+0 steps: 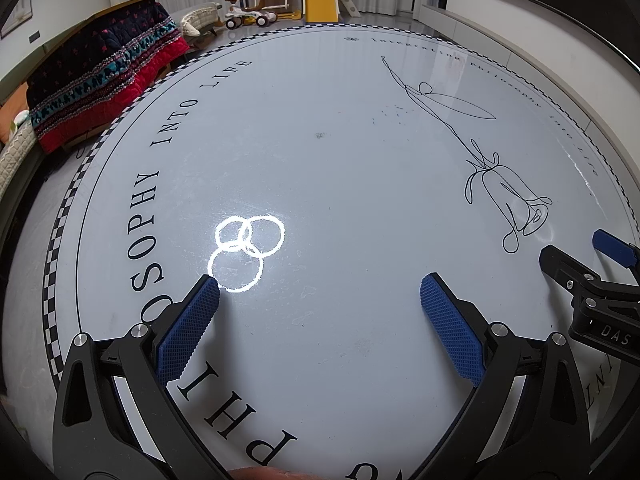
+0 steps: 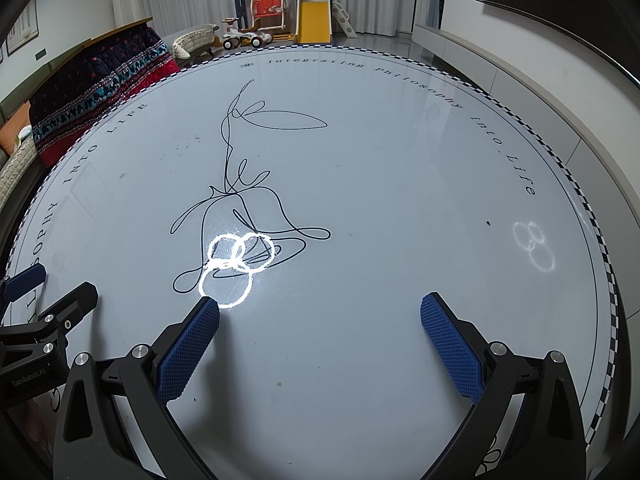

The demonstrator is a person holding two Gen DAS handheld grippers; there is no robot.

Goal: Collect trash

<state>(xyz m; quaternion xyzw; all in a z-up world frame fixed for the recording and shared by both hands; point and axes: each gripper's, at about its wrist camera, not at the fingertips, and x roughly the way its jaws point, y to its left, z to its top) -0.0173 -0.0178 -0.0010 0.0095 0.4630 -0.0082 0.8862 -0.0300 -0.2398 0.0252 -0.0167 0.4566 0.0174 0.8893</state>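
My left gripper [image 1: 320,286] is open and empty, held low over a round white table [image 1: 320,184] printed with black lettering and a line drawing of a bell. My right gripper [image 2: 320,306] is open and empty too, over the same table [image 2: 380,184]. The right gripper's fingers [image 1: 560,264] show at the right edge of the left wrist view, and the left gripper's fingers [image 2: 76,300] show at the left edge of the right wrist view. No trash item shows on the table, only tiny specks [image 2: 279,384].
Bright ring-shaped lamp reflections [image 1: 244,252] lie on the glossy tabletop. Beyond the table stand a sofa with a dark red patterned blanket [image 1: 104,80], a toy ride-on car [image 1: 246,16] and a yellow children's slide [image 1: 320,0]. A white low cabinet [image 2: 520,64] runs along the right wall.
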